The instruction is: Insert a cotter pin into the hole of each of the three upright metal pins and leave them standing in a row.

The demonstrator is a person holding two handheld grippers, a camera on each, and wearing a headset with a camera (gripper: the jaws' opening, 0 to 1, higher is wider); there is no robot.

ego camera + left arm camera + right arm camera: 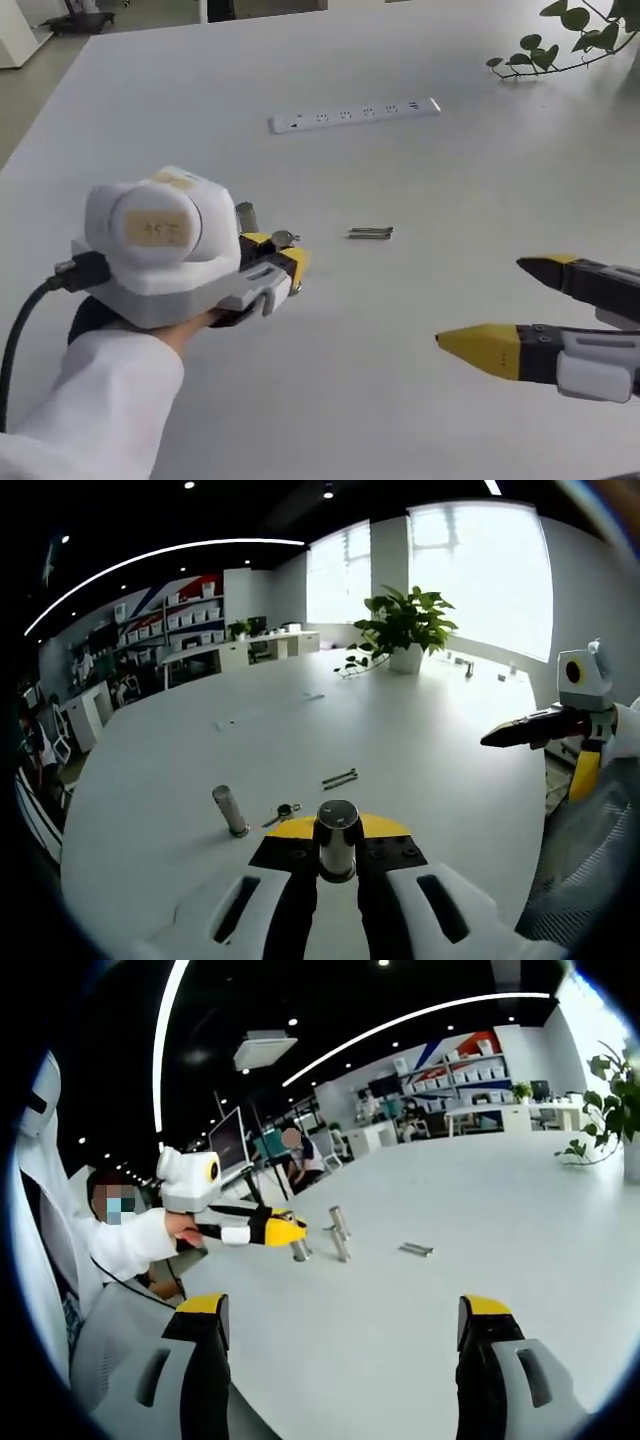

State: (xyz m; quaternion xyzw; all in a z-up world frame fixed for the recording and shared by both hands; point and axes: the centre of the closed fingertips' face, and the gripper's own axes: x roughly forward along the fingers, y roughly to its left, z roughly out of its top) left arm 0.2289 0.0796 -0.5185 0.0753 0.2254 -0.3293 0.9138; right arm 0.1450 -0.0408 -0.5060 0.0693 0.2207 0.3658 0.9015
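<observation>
White counter in a big open office with windows. Left gripper jaws pinch a metal pin at lower centre; second pin stands upright just left of it. Cotter pin lies mid-frame. Right gripper jaws spread, lower right. Power strip and plant toward the top.

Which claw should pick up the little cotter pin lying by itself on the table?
Probably the right claw: open, empty, pointing toward the cotter pin. The left claw is shut on an upright metal pin.
</observation>
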